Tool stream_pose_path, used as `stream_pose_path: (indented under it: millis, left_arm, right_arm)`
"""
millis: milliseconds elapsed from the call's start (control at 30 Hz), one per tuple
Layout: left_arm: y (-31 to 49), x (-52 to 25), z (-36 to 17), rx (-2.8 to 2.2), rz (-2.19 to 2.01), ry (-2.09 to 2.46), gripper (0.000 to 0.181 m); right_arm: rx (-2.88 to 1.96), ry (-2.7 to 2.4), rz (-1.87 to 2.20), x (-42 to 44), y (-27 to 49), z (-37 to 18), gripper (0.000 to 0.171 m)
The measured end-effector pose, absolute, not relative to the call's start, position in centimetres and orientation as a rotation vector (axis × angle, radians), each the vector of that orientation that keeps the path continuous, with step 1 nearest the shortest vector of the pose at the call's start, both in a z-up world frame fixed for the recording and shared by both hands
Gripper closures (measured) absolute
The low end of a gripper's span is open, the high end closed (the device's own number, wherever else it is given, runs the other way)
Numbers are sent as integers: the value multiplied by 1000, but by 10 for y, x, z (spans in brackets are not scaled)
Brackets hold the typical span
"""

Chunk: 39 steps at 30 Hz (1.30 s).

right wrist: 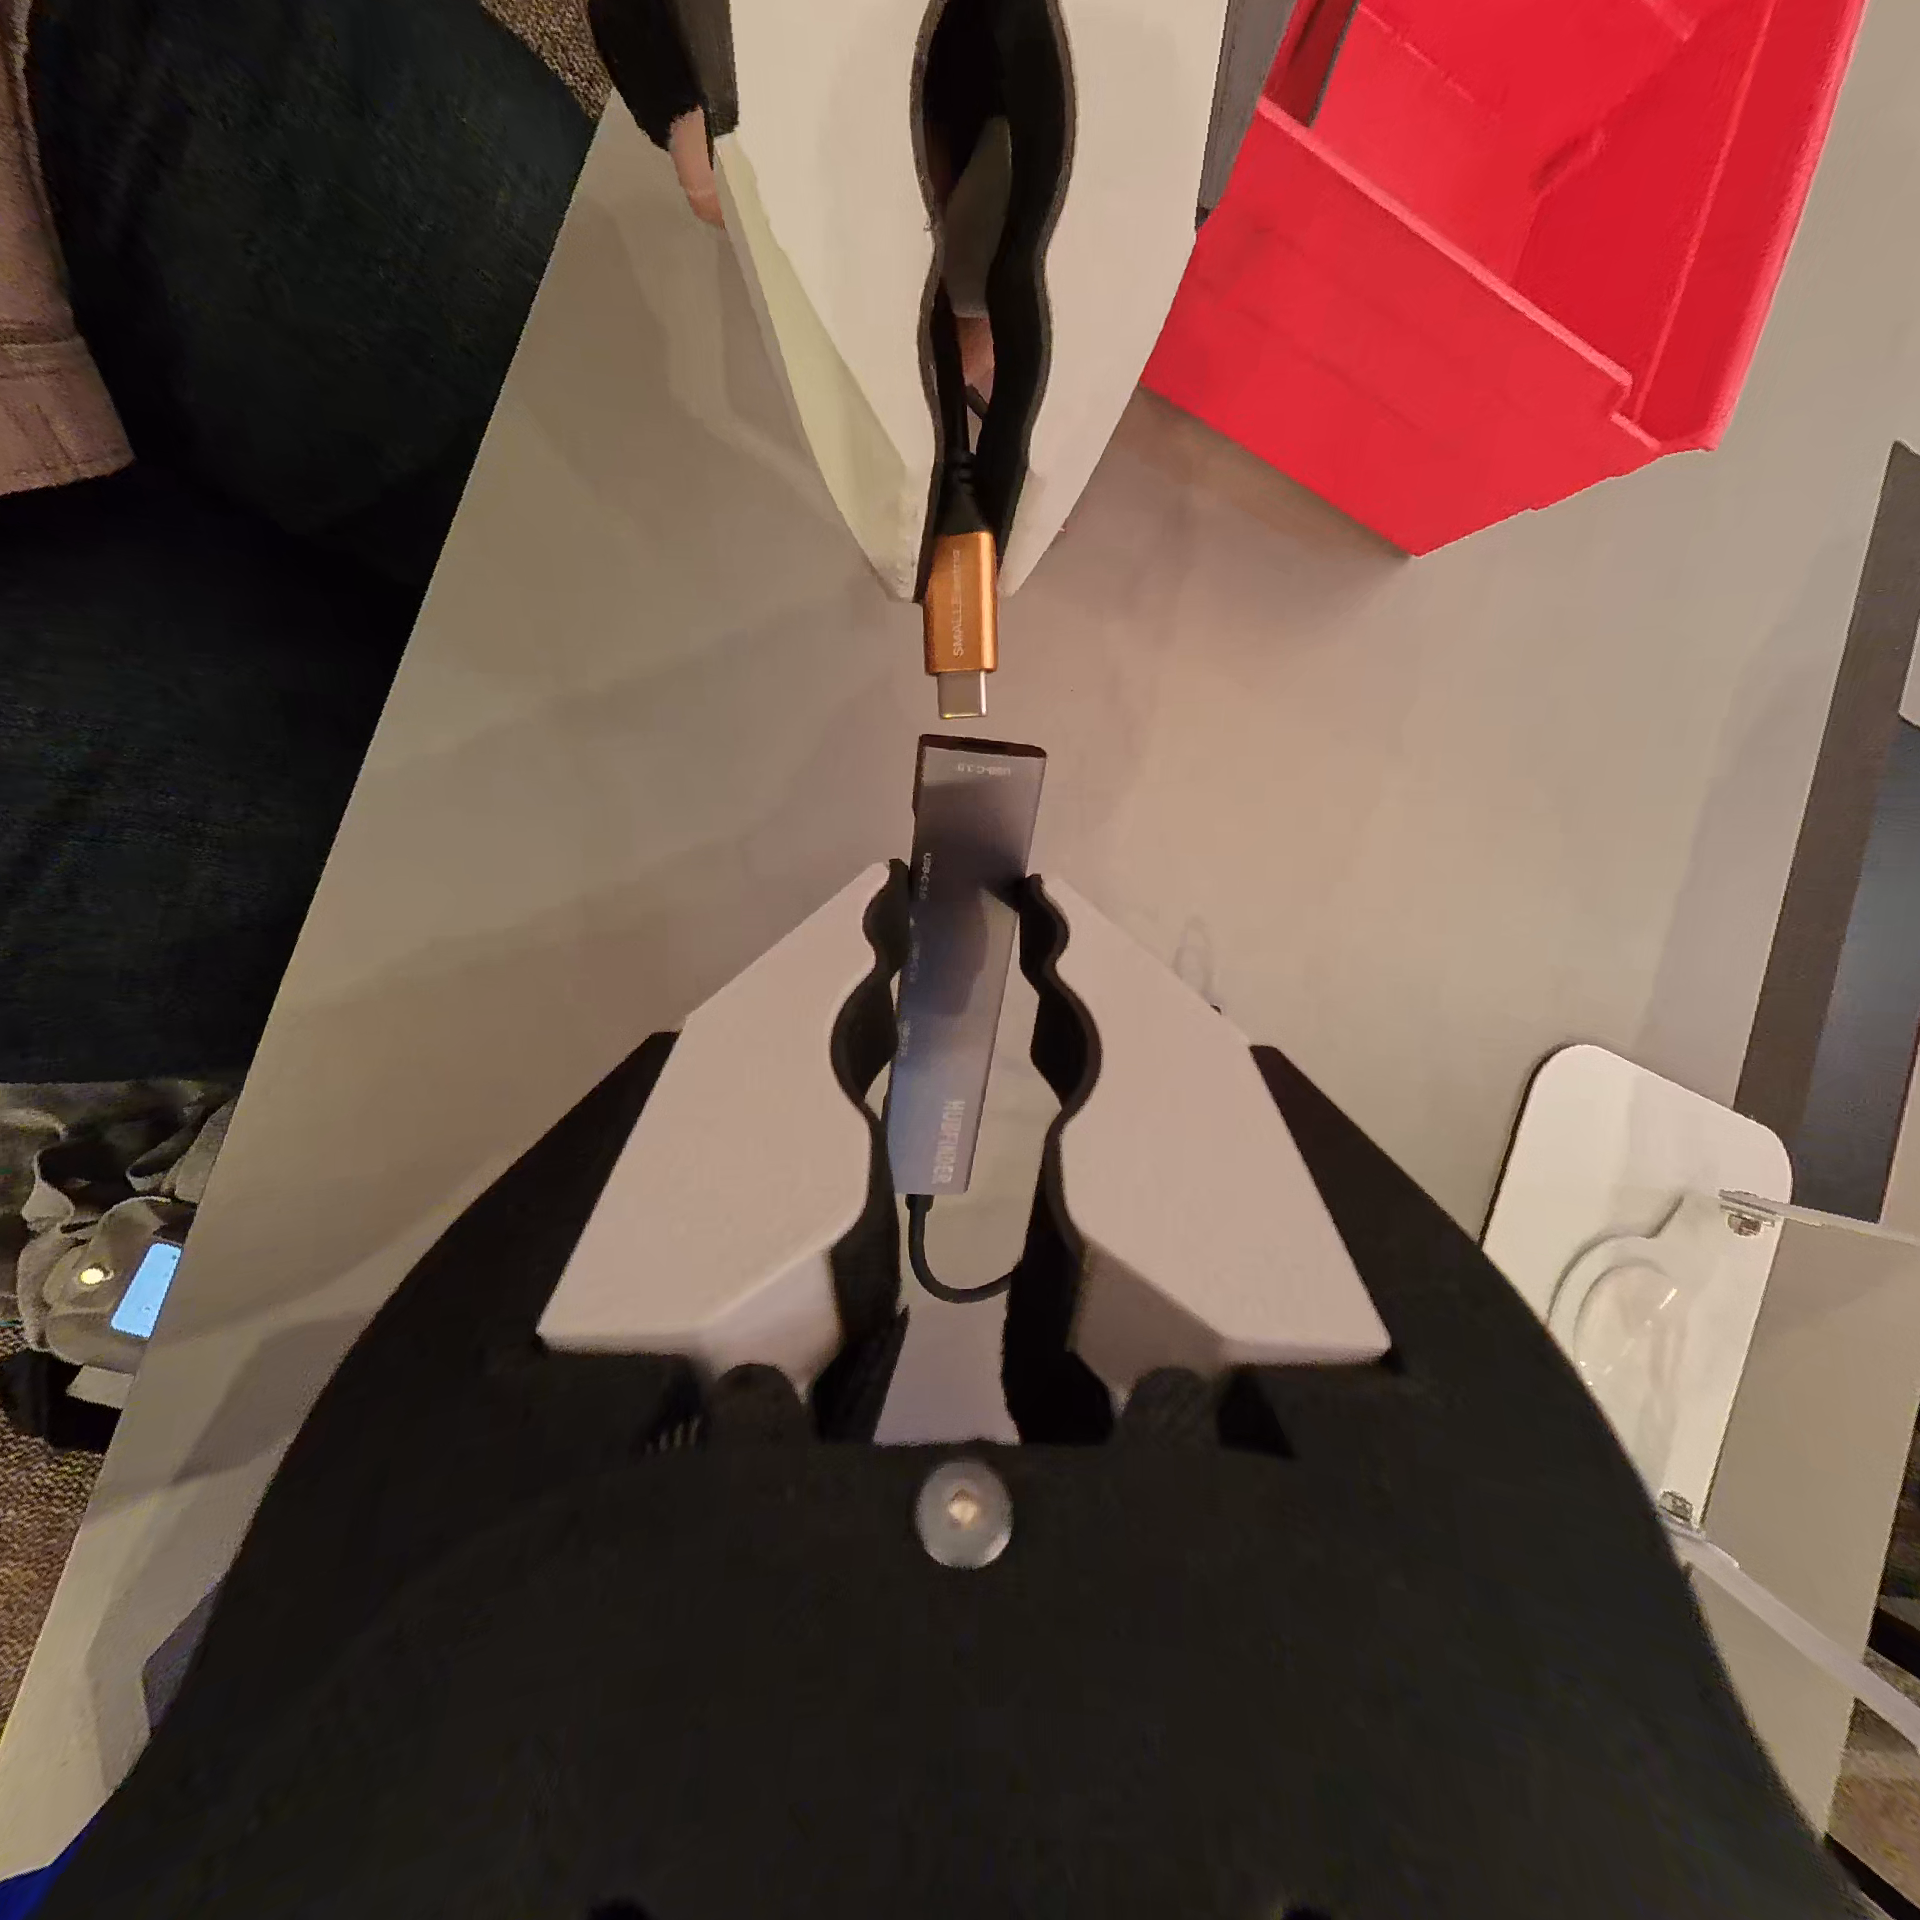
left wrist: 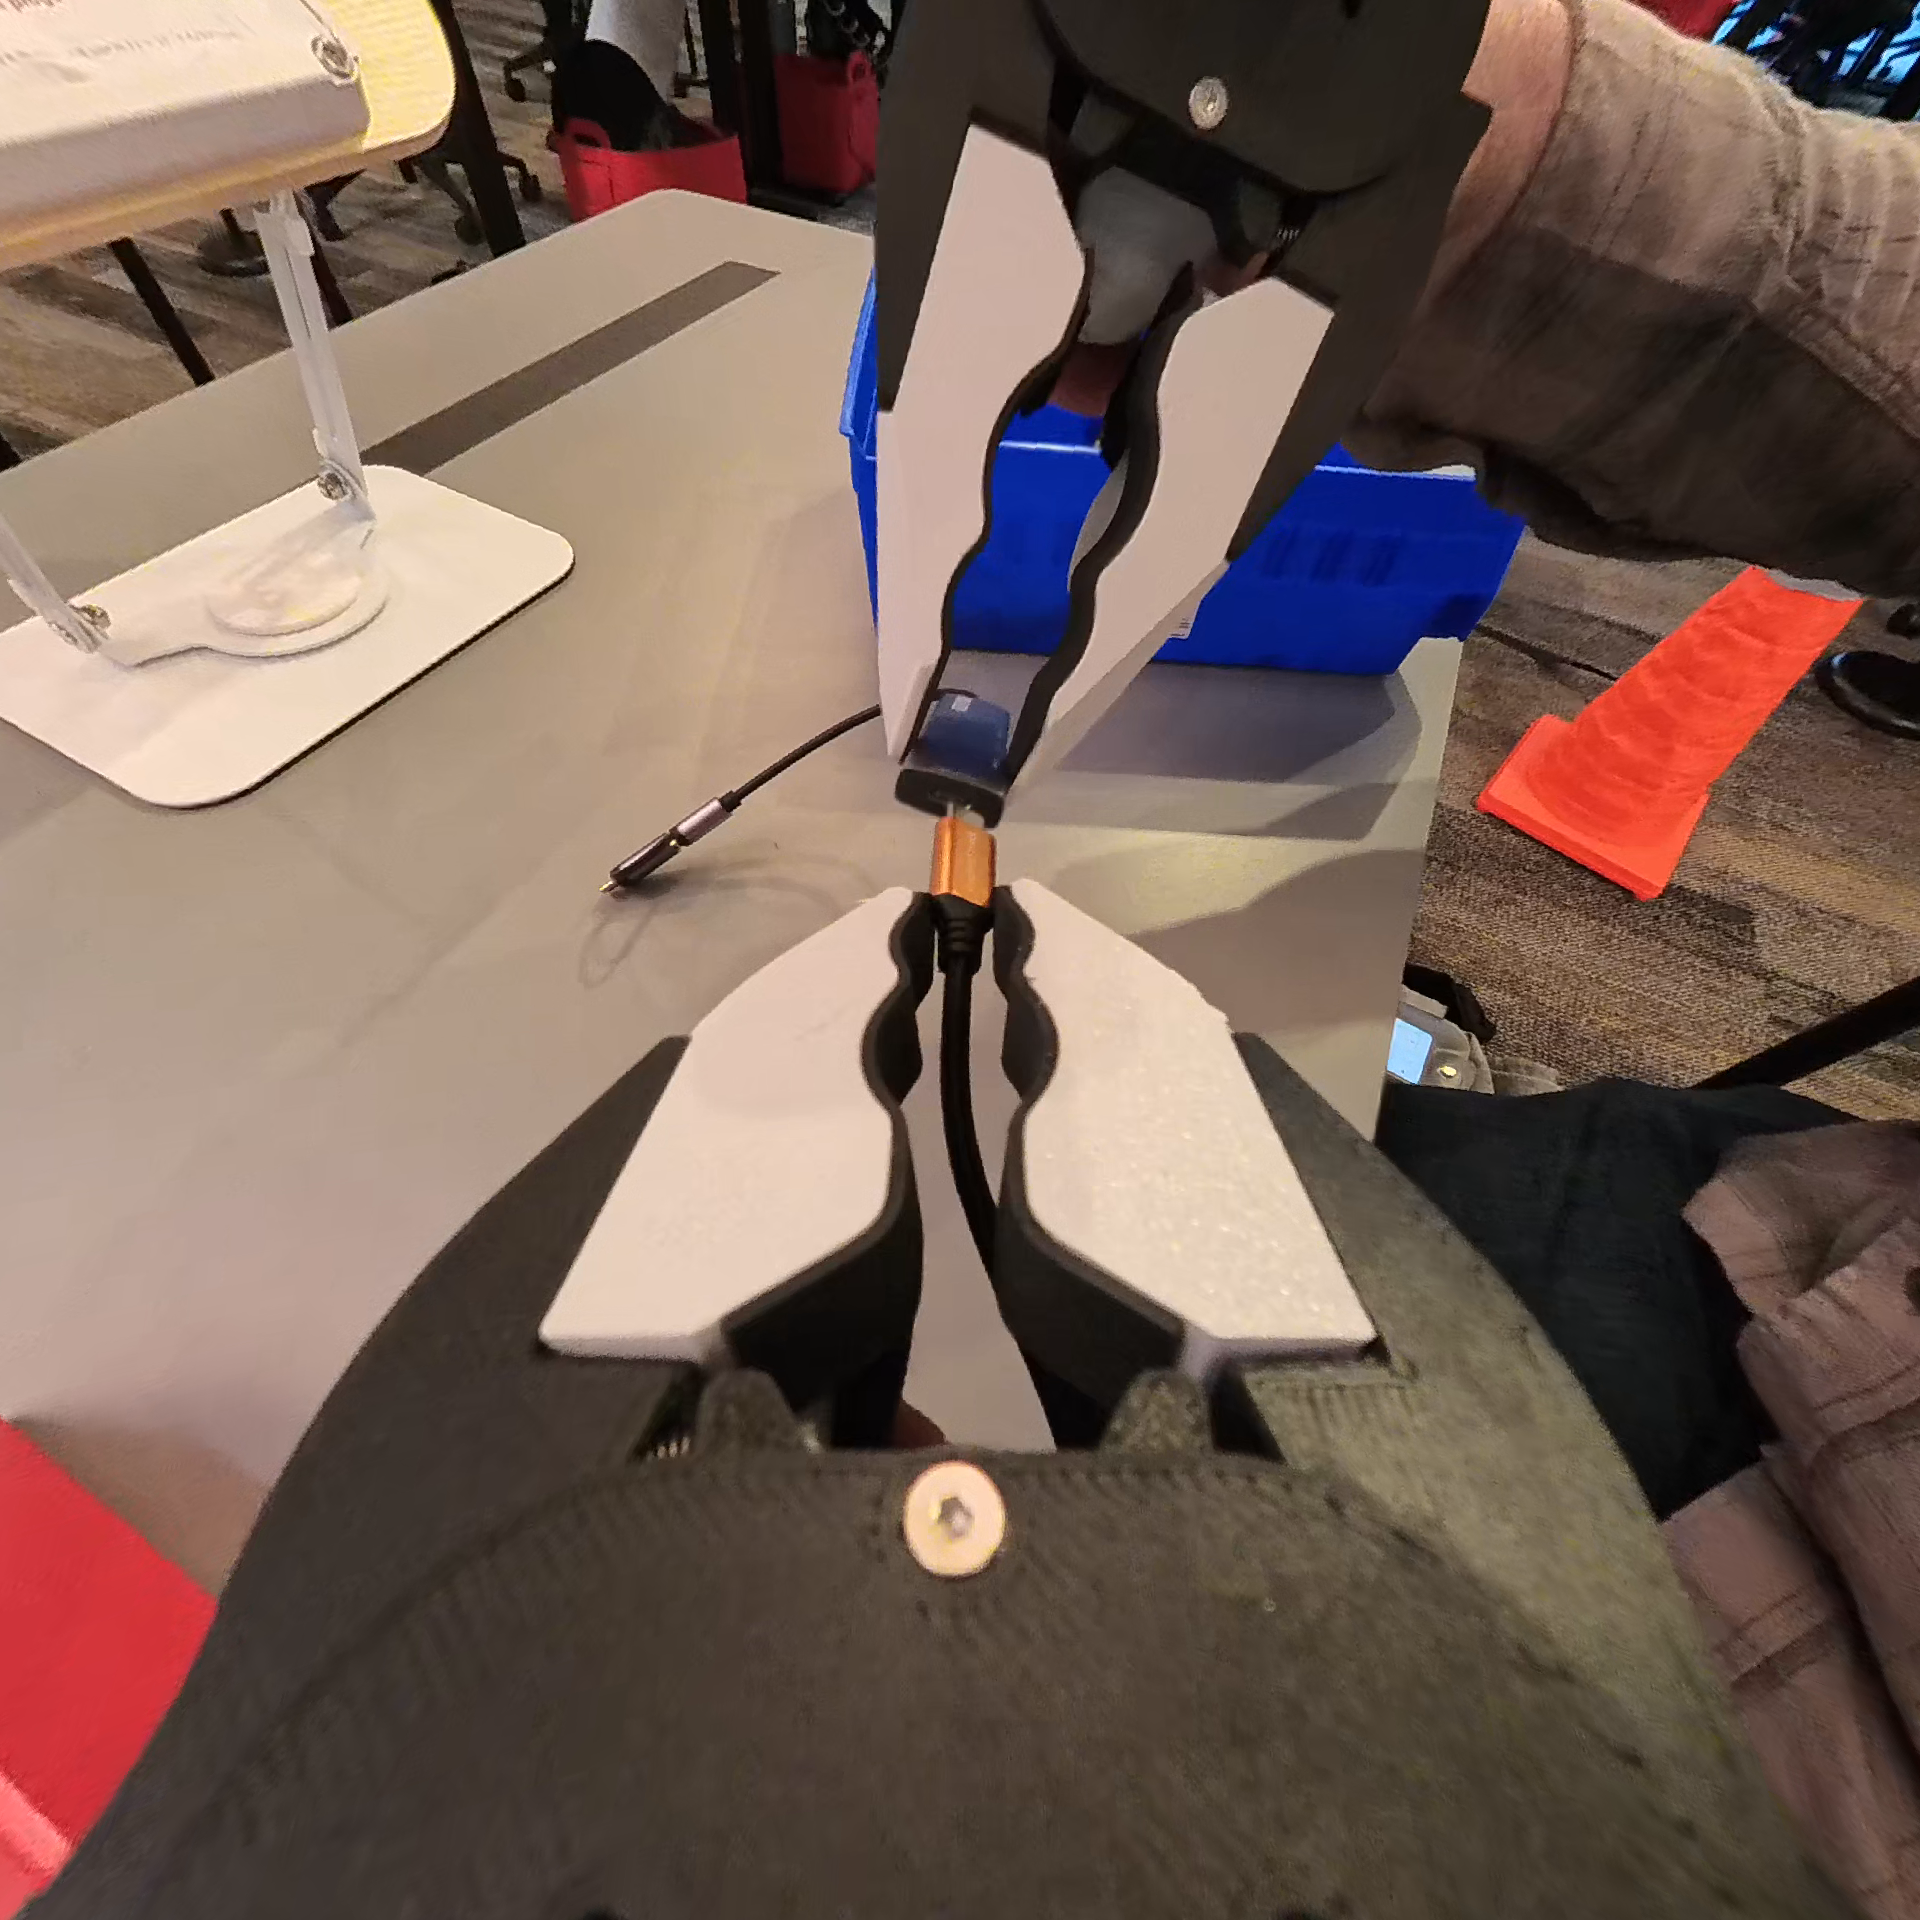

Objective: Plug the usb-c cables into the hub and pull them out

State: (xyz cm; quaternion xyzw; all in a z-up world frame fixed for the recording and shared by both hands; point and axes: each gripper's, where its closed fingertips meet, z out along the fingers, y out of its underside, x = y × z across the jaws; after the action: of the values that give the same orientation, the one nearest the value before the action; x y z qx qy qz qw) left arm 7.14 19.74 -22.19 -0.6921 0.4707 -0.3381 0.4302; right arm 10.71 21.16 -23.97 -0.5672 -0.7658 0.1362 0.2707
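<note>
My left gripper [left wrist: 961, 896] is shut on a black USB-C cable with an orange plug [left wrist: 963, 856]. My right gripper [right wrist: 961, 883] is shut on a slim grey hub [right wrist: 966, 935] and holds it above the table. In the right wrist view the orange plug [right wrist: 961, 623] hangs tip to tip with the hub's end port, with a small gap between them. In the left wrist view the hub [left wrist: 954, 774] sits between the right gripper's fingertips [left wrist: 961, 727], just beyond the plug. The hub's own grey cable plug [left wrist: 675, 842] lies on the table.
A blue bin [left wrist: 1340, 582] stands on the grey table [left wrist: 416, 1039] behind the right gripper. A red bin [right wrist: 1475, 260] stands near the left gripper. A white stand base [left wrist: 260, 634] is at the left. An orange cone [left wrist: 1662, 727] lies on the floor. Spacing between my two grippers at the tips: around 5 centimeters.
</note>
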Motion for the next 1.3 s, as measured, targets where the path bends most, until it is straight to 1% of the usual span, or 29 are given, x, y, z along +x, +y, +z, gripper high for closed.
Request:
stream_pose_path:
  millis: [467, 1200, 1300]
  left_arm:
    - [198, 73, -228, -1785, -828, 1171, 170]
    - [200, 71, -235, -1888, -789, 1158, 171]
    - [200, 71, -235, -1886, -795, 1156, 171]
  right_arm:
    - [-1504, -2104, 250, 106, 210, -244, 153]
    - [-1482, -2146, -63, 103, 215, -248, 153]
    - [-1483, -2143, -52, 102, 215, -248, 153]
